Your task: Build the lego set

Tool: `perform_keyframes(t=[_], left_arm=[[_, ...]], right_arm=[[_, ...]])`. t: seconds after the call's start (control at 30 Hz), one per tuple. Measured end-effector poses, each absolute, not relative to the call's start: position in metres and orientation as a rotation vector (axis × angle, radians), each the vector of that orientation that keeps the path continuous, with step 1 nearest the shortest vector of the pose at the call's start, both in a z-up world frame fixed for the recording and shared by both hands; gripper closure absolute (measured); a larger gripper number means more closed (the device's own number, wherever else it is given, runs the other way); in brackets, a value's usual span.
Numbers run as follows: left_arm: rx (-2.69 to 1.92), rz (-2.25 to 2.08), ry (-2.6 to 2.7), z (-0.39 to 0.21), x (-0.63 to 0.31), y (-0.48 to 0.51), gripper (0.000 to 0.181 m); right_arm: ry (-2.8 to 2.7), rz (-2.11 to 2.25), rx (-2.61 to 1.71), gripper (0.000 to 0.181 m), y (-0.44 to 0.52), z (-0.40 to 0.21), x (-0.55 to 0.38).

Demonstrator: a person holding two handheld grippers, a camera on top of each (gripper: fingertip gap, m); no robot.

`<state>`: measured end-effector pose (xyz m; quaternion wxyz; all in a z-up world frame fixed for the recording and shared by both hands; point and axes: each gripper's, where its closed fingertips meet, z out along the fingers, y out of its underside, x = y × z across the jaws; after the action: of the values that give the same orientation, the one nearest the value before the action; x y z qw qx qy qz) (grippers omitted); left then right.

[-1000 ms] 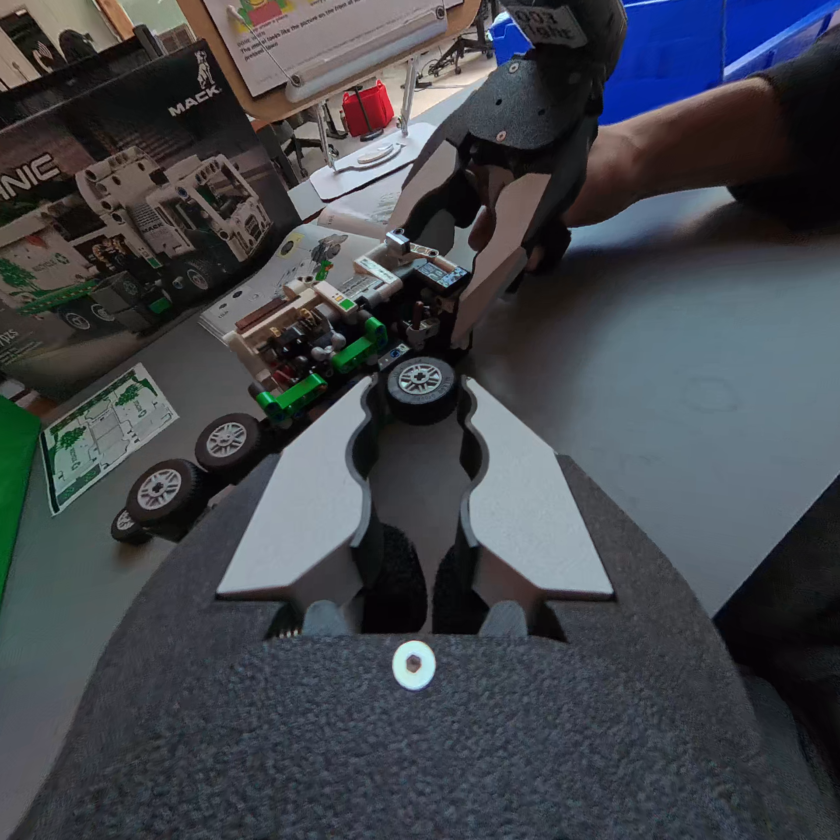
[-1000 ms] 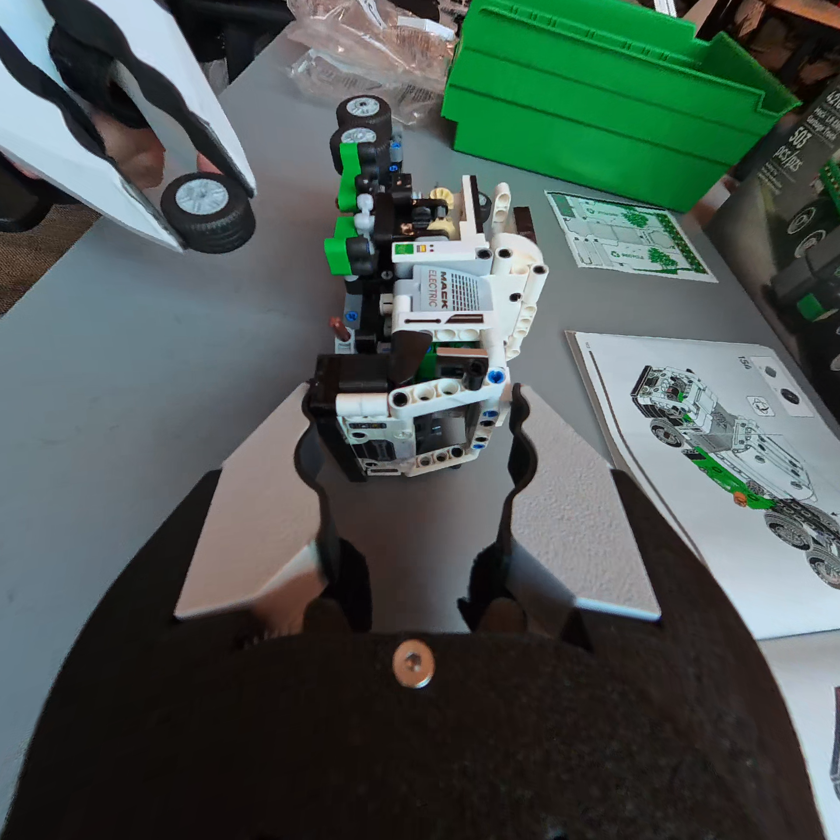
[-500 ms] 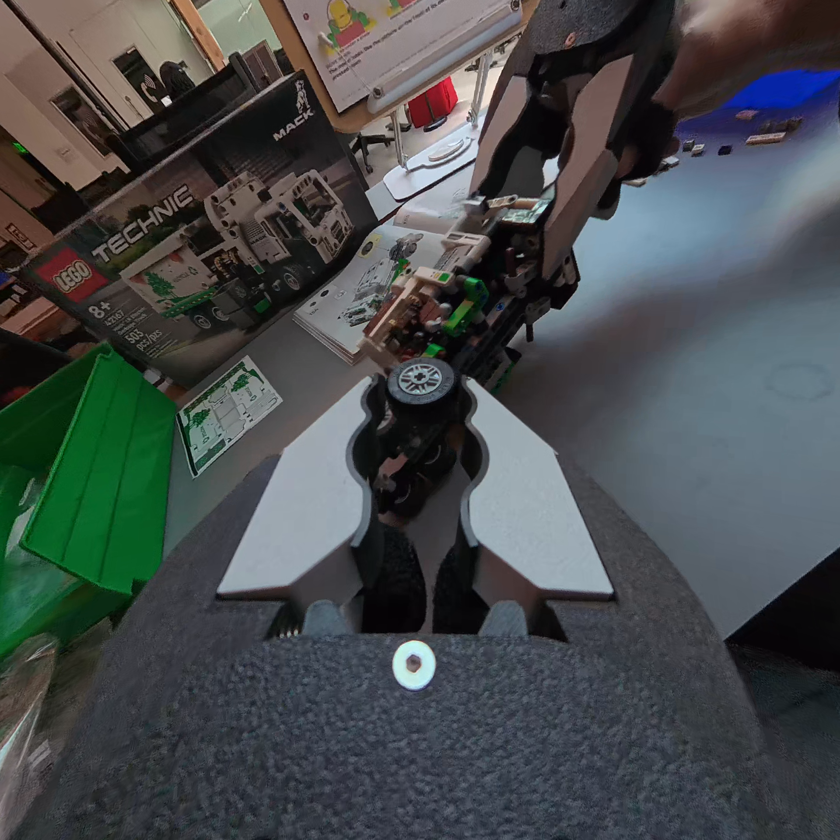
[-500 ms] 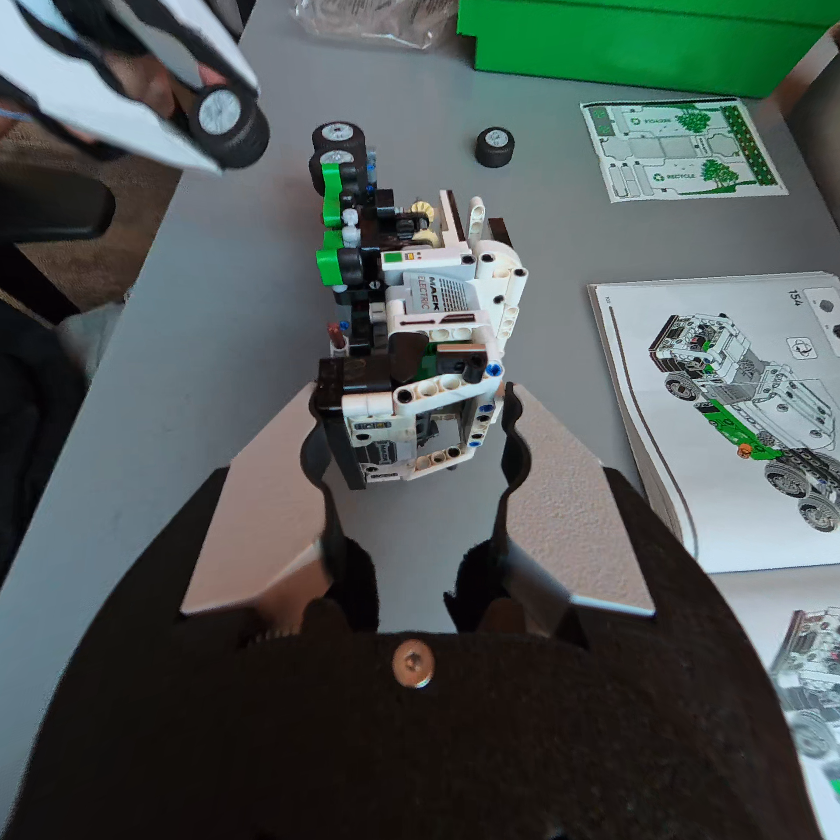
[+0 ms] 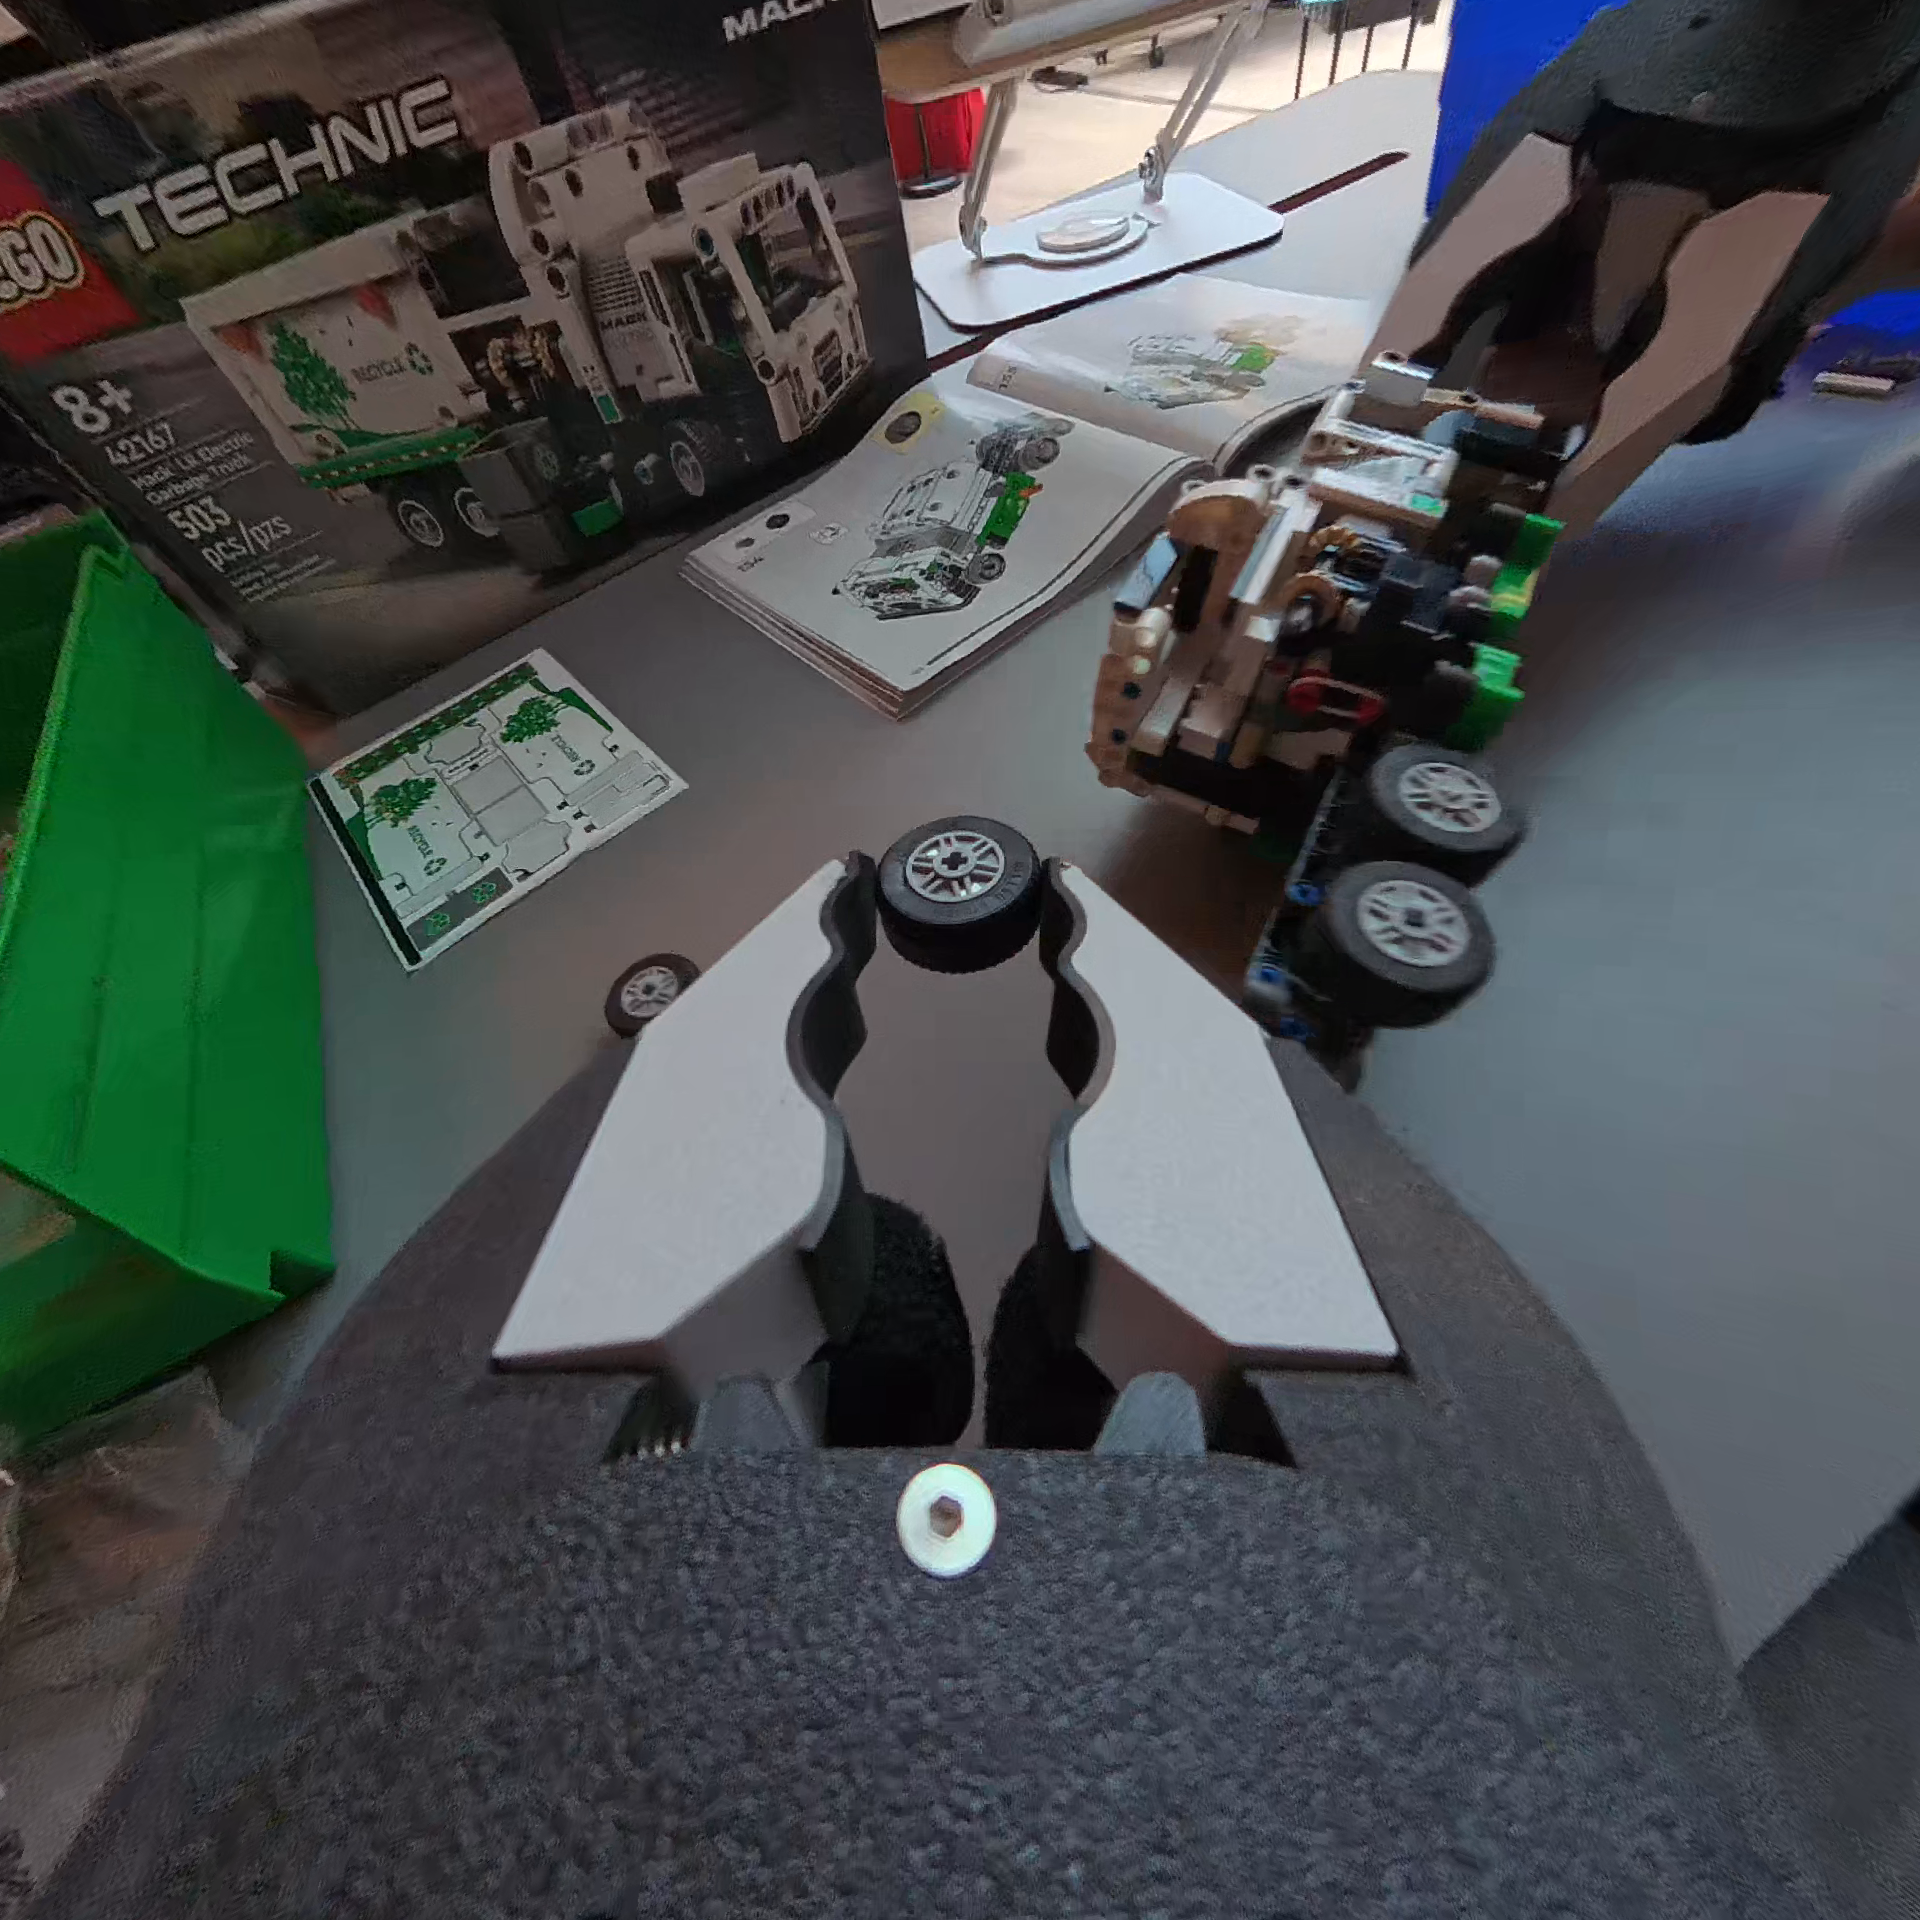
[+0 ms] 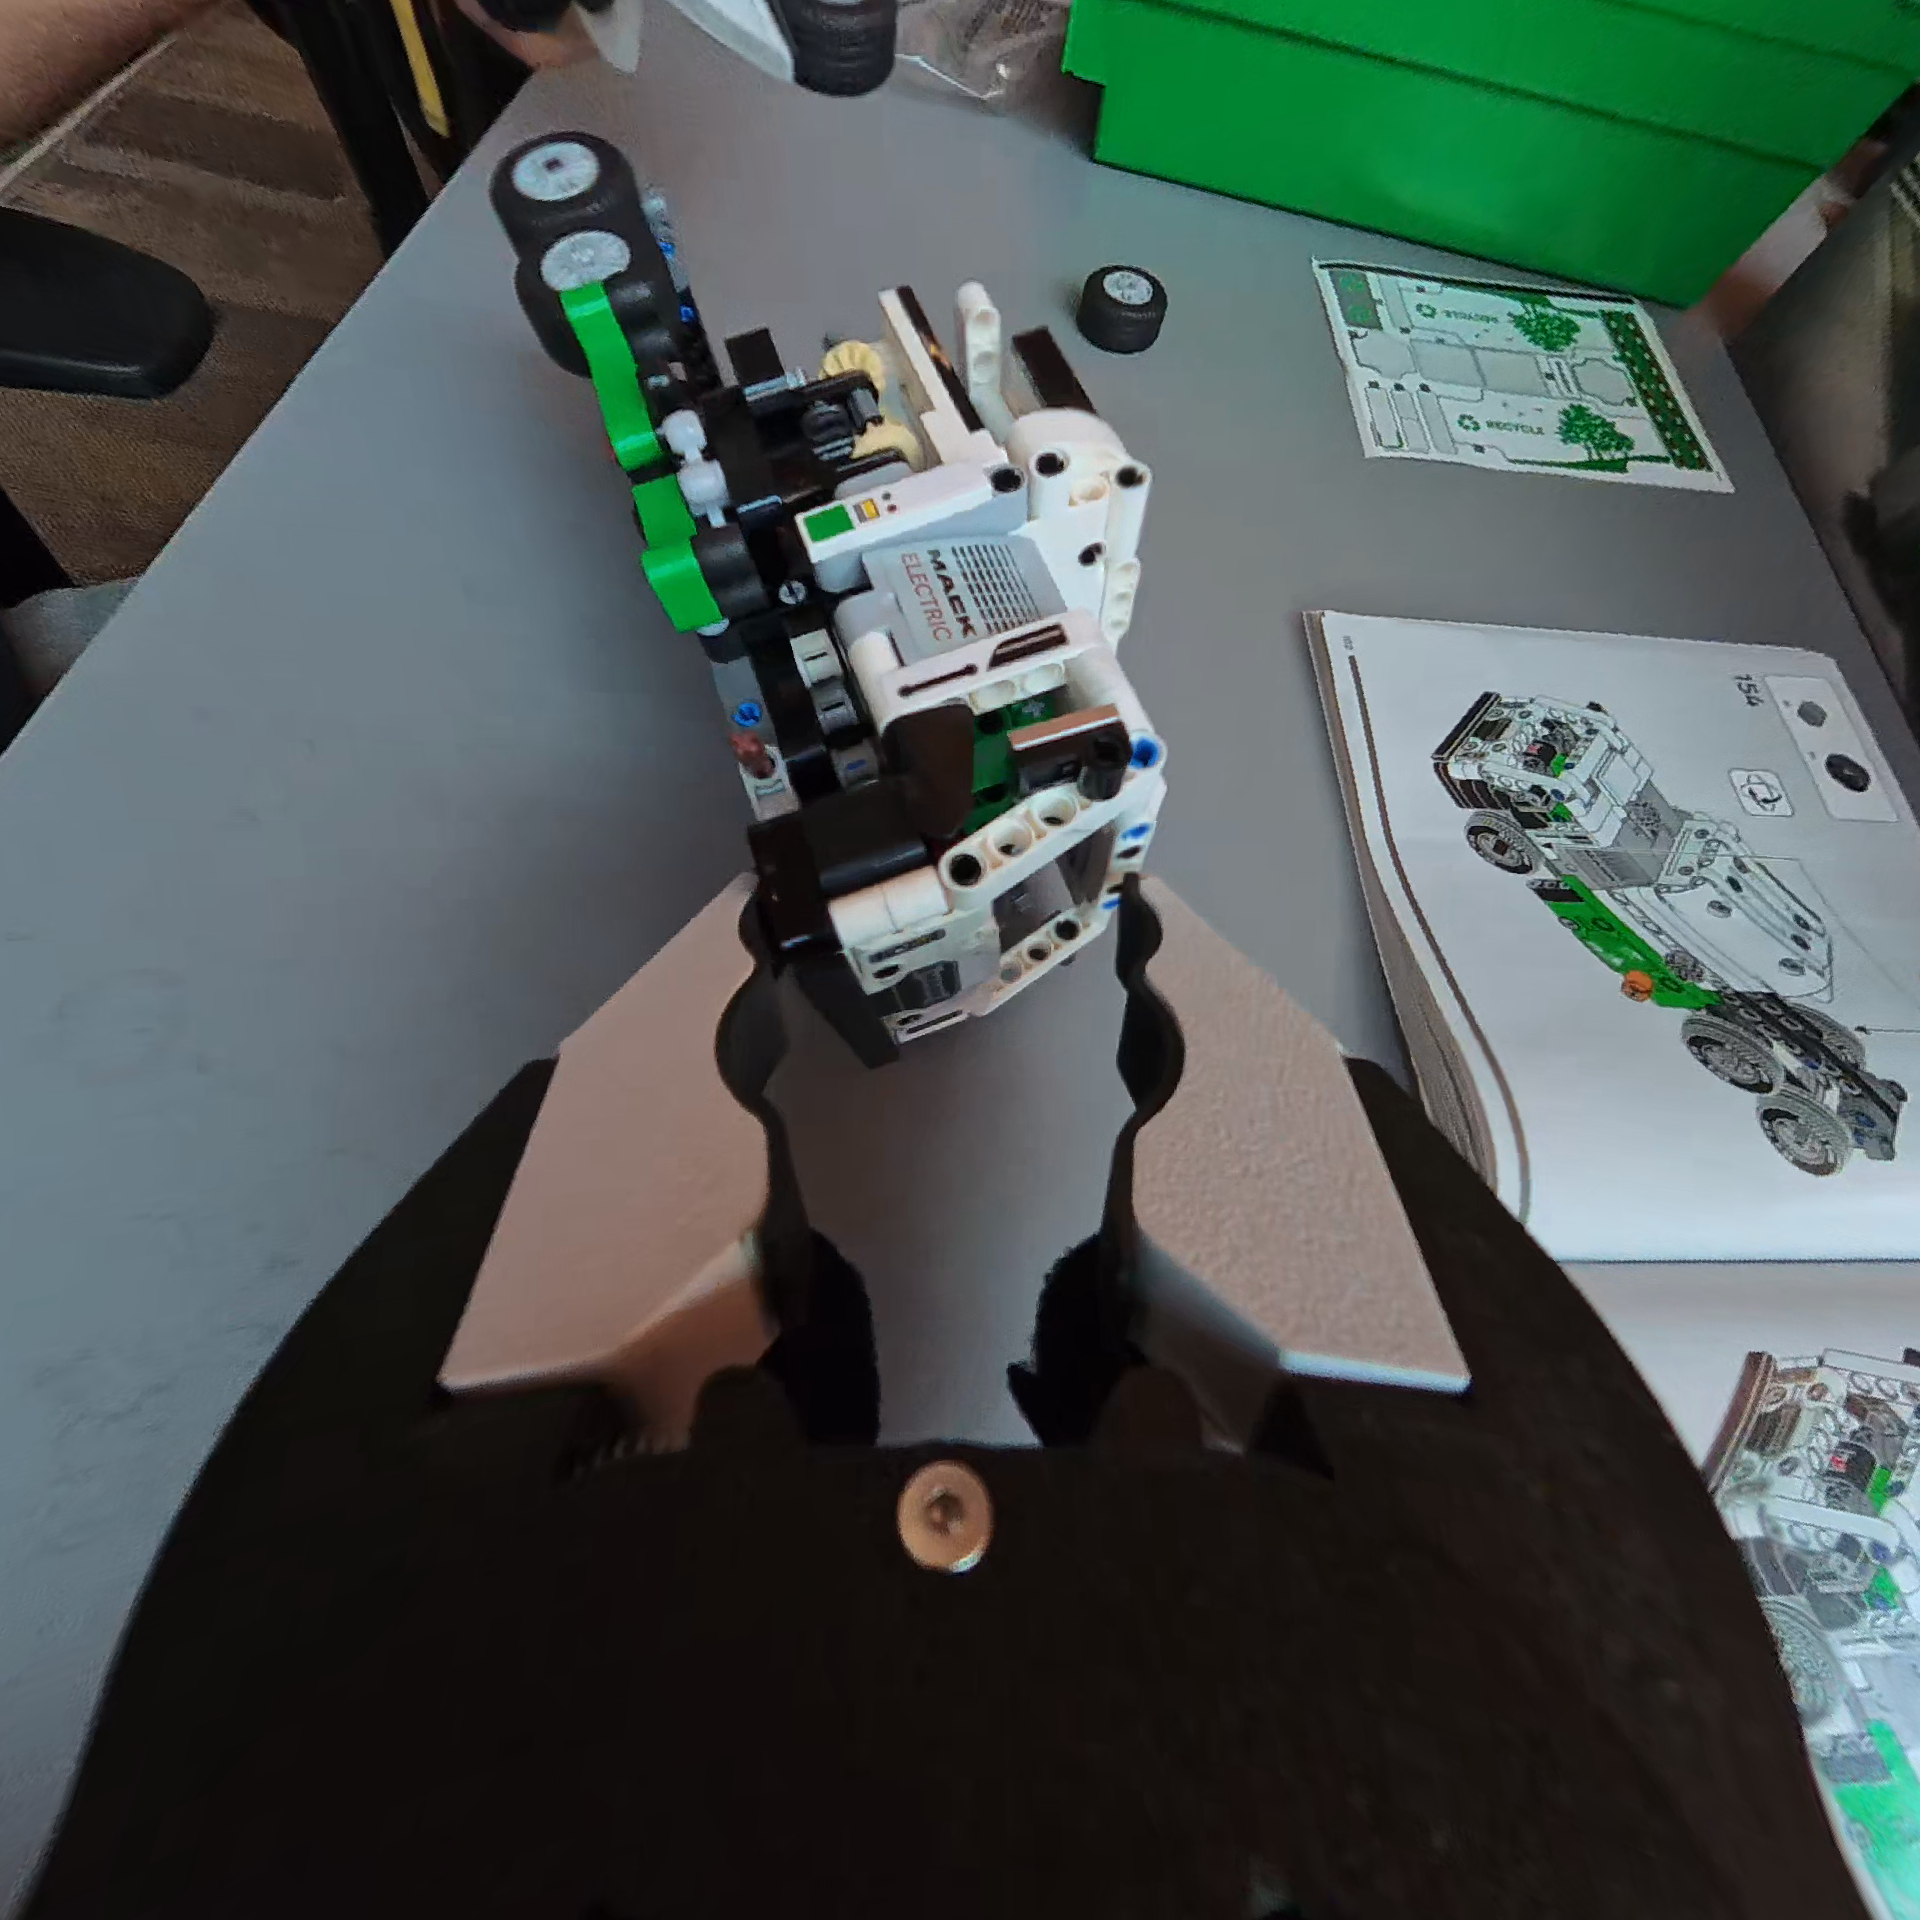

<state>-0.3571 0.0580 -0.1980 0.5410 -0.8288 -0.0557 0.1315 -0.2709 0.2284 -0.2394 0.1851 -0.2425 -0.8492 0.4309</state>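
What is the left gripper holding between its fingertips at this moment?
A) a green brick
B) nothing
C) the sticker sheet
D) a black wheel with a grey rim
D: in the left wrist view, the left gripper pinches a black wheel with a grey rim at its fingertips, above the table.

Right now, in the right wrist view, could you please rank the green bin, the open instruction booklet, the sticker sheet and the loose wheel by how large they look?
1. Instruction booklet, though nearness to the camera flatters it and the frame cuts it off.
2. Green bin, also cut off, so its rank against the booklet is unsure.
3. Sticker sheet.
4. Loose wheel.
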Motion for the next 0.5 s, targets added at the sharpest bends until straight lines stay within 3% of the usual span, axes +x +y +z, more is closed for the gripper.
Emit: perform_keyframes(t=[0.5], left_arm=[[-2.347,0.134,0.135,-0.278,-0.373,0.078,0.151]], right_arm=[[-2.060,1.289,-1.140,0.113,0.204,-0.212,-0.197]])
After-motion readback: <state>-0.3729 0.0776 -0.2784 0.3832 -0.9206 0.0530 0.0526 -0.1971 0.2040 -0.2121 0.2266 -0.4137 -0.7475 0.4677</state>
